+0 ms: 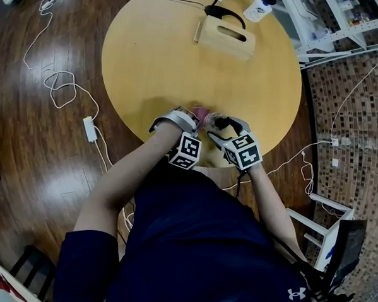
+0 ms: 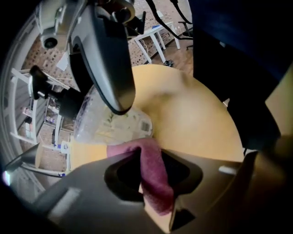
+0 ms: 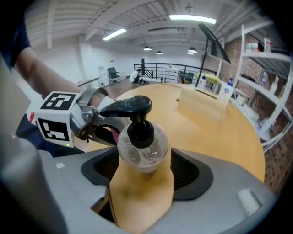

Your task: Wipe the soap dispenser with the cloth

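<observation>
A clear soap dispenser [image 3: 143,148] with a black pump head [image 3: 130,106] stands between the jaws of my right gripper [image 3: 142,160]. The jaws close against both sides of its body. It is near the front edge of the round yellow table [image 1: 172,66]. My left gripper [image 1: 190,117] is shut on a pink cloth [image 2: 153,176], which hangs out between its jaws. The cloth [image 1: 201,114] lies right beside the dispenser [image 1: 216,121], at its left. In the left gripper view the clear bottle [image 2: 114,123] lies just beyond the cloth, partly hidden by a jaw of the right gripper.
A wooden box with a slot handle [image 1: 228,35] and a white bottle [image 1: 257,11] stand at the table's far side, by a black lamp base [image 1: 223,16]. White shelving [image 1: 334,19] is at the right. Cables [image 1: 66,90] and an adapter [image 1: 90,128] lie on the floor at the left.
</observation>
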Demonstrator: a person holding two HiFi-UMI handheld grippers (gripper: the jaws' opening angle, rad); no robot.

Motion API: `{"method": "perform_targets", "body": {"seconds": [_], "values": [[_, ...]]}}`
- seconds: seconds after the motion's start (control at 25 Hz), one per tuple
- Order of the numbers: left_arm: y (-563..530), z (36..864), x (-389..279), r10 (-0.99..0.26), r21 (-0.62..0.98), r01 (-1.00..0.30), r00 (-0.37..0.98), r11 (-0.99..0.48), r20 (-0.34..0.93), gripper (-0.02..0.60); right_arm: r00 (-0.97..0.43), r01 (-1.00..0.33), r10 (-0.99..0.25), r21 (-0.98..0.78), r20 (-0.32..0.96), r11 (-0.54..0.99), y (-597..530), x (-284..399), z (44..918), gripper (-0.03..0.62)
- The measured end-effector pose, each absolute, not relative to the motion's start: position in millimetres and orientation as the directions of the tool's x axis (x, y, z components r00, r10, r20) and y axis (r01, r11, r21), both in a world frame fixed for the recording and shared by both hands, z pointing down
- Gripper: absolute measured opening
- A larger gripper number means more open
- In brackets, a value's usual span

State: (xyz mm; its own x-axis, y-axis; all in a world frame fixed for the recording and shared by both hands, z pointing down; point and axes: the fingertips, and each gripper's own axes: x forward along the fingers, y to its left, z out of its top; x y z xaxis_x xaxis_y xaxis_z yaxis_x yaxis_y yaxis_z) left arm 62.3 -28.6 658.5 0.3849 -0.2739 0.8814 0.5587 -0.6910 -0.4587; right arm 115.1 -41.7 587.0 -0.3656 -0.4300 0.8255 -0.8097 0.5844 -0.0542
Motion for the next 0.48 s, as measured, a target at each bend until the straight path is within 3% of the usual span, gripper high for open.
{"method": "perform_targets", "body": {"seconds": [0.12,0.36,0.48], "values": [[-26.5,643.9,64.4,-0.279,-0.468,0.574,0.389,-0.672,0.878,0.107,-0.368,-0.835,-0.402,-0.107,0.839,0.541,-37.4,115.4,591.7,0.325],[-22.0,579.3,71.8,-0.299,-0.562,0.502,0.511,-0.658,0.806,0.107,-0.343,-0.645,-0.379,0.078,0.859,0.76,-38.2,121.4,596.4,0.313],[-24.2,570.6,71.1,-0.316,-0.576,0.448,0.529,-0.684,0.788,0.107,-0.355,-0.648,-0.367,0.056,0.86,0.759,-36.8,121.4,601.4,0.31]]}}
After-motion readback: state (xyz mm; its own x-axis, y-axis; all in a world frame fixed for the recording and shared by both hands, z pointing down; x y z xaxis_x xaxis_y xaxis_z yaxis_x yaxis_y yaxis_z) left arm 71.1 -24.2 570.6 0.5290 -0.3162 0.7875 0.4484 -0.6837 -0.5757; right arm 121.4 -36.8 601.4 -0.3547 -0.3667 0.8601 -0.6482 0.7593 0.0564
